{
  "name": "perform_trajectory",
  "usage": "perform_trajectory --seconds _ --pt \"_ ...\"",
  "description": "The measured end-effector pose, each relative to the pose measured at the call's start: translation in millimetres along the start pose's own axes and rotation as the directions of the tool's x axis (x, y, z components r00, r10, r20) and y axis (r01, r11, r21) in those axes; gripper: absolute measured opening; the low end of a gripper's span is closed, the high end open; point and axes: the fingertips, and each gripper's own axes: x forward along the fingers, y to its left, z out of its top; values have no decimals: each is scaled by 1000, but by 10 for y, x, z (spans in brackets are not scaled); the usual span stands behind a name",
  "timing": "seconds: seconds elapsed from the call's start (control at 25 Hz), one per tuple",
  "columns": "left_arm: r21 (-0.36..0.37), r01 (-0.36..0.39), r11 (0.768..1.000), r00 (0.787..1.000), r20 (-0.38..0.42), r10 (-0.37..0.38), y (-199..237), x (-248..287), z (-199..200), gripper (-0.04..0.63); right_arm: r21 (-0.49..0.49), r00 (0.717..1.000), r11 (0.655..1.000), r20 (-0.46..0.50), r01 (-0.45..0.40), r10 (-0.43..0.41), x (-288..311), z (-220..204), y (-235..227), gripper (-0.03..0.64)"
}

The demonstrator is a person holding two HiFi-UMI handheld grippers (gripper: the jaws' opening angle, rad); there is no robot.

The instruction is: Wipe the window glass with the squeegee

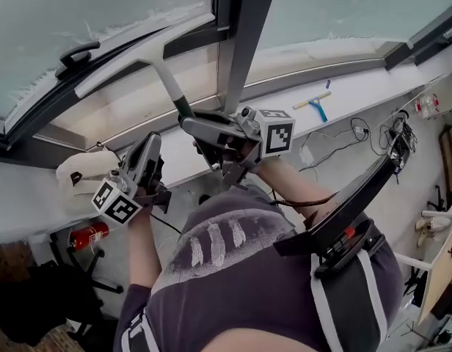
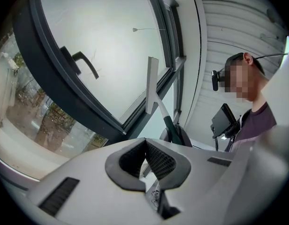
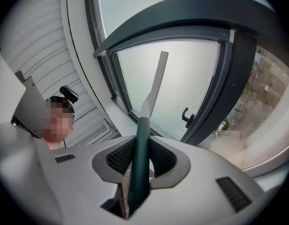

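Holding the squeegee (image 1: 171, 86) by its dark green handle, the right gripper (image 1: 200, 127) has its jaws closed on the shaft. The right gripper view shows both ribbed pads pressed against it, with the handle running straight up between them. The left gripper (image 1: 151, 141) sits lower and to the left of the right one. Its jaws are closed together with nothing between them, as the left gripper view confirms.

- The long white blade (image 1: 138, 53) lies slantwise across the lower edge of the open sash, just below the black window handle (image 1: 78, 56).
- The window glass (image 1: 64, 20) looks frosted or filmy. Whether the blade edge is actually touching the pane cannot be told from any view.
- A second, small blue-handled squeegee (image 1: 314, 105) lies on the sill (image 1: 373, 94), well apart to the right and untouched.

Judgement: the step in hand is the wiping stroke itself, or lining up for one, with the blade low on the pane. The next move calls for pressing the blade flat to the glass along its whole length and drawing it across in one even pass. The wrist angle must hold steady so that neither end lifts. The sash frame and window handle are close by and could catch the blade.
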Motion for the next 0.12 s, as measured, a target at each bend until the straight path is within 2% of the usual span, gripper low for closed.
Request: perform_trajectory --seconds 0.12 --pt "1 12 1000 1000 -10 -12 -116 72 -91 6 2 1000 1000 18 5 -5 -151 32 81 92"
